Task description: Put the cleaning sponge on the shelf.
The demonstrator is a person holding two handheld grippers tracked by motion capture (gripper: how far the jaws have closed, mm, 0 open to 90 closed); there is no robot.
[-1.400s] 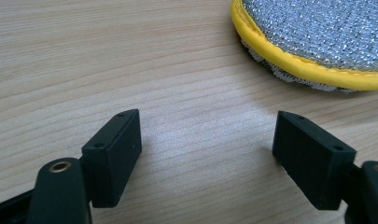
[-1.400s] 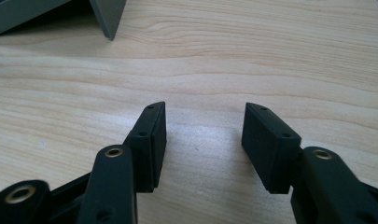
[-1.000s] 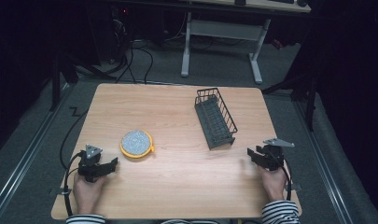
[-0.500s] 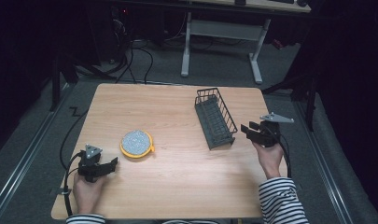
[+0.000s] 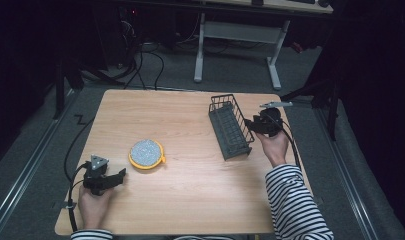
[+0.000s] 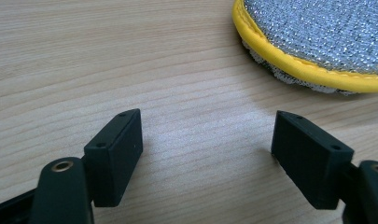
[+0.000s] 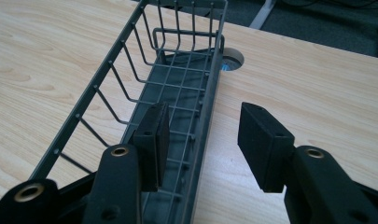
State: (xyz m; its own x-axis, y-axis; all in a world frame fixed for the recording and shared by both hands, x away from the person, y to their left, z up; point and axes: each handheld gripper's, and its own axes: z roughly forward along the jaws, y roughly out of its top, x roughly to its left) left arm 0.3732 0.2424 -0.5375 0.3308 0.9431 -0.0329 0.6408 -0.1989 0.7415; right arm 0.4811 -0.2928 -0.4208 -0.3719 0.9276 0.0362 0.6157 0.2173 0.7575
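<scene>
Right gripper (image 7: 200, 135): fingers spread, basket (image 7: 177, 88) wall was straddled between them.
Left gripper (image 6: 207, 154): fingers spread, scourer (image 6: 317, 42) lay ahead, apart.

A light wooden table (image 5: 190, 210) stands on grey carpet (image 5: 30, 150), with a white-legged desk (image 5: 235, 37) and seemingly black cables (image 5: 140, 55) in the dim upper frame.
</scene>
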